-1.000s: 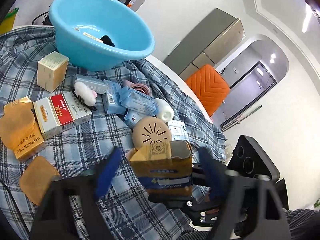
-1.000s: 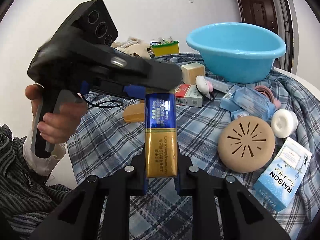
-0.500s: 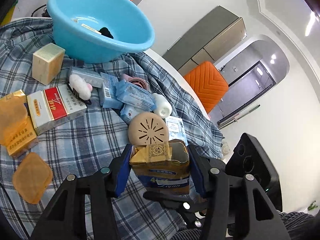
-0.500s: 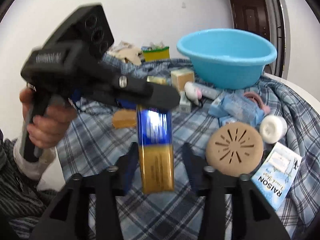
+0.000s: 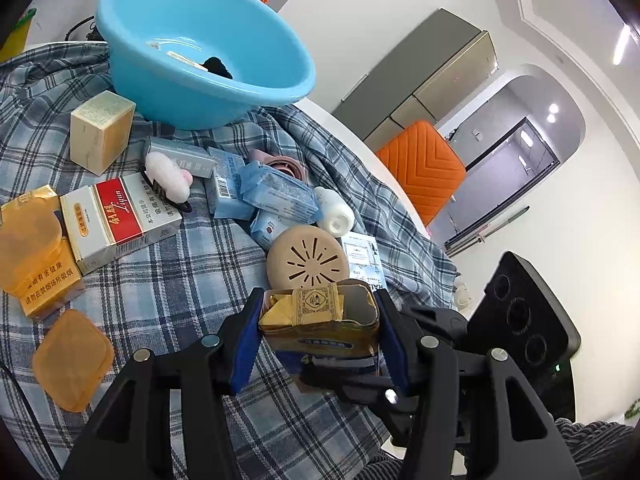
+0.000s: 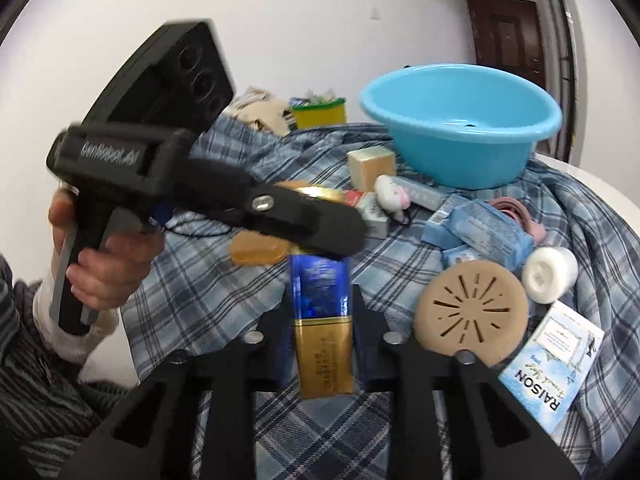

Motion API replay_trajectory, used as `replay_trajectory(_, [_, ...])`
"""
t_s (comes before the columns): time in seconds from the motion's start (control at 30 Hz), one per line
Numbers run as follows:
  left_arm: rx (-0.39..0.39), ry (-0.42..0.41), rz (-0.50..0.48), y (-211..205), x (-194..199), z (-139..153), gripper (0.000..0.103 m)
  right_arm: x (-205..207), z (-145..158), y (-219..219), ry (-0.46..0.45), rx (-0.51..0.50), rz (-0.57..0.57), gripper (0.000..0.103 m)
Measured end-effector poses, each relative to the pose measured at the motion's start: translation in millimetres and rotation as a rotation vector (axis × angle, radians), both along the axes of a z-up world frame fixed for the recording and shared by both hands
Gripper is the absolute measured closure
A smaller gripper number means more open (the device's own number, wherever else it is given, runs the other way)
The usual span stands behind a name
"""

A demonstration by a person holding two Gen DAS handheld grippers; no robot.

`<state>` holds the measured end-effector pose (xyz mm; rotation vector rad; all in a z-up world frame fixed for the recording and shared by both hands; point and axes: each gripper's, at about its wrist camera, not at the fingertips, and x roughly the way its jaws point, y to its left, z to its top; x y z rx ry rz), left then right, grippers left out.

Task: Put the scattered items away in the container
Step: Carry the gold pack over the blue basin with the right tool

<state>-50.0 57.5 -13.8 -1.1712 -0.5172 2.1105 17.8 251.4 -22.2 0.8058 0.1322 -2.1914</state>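
While both tools clamp one gold and blue pack [image 5: 320, 322], the right tool [image 6: 322, 328] closing, the basin [image 5: 200, 56] holds little; most items wait on the desk [image 5: 160, 280].

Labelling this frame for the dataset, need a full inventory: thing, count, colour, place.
basin: 1, light blue, far end of cloth, small dark item inside
plaid cloth: 1, blue-grey check, covers table
gold-and-blue pack: 1, held up off the cloth between both grippers
red-and-white pack: 1, left of centre on cloth
cream box: 1, pale yellow, beside basin
tan round disc: 1, slotted top, right of held pack
white roll: 1, behind disc
light blue packets: several, piled mid-cloth
RAISON box: 1, white-blue, near right edge
orange soap-like pieces: at least 2, near left
left gripper: 1, black, blue pads clamped on pack's top end
right gripper: 1, black, jaws closing on pack's lower end
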Motion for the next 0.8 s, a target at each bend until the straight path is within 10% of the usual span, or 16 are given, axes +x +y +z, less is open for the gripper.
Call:
replay_trajectory(0.23, [-0.046, 0.054, 0.014, 0, 6, 4, 0.039, -2, -2, 1, 0.001, 0.005, 0.001, 0.084])
replay_trajectory(0.33, [-0.181, 0.161, 0.08, 3, 14, 13, 0.019, -4, -3, -1, 0.013, 0.049, -0.028, 0.084])
replay_trajectory(0.8, [-0.45, 0.351, 0.334, -9, 22, 24, 0.016, -18, -3, 16, -0.012, 0.125, -0.324, 0.084])
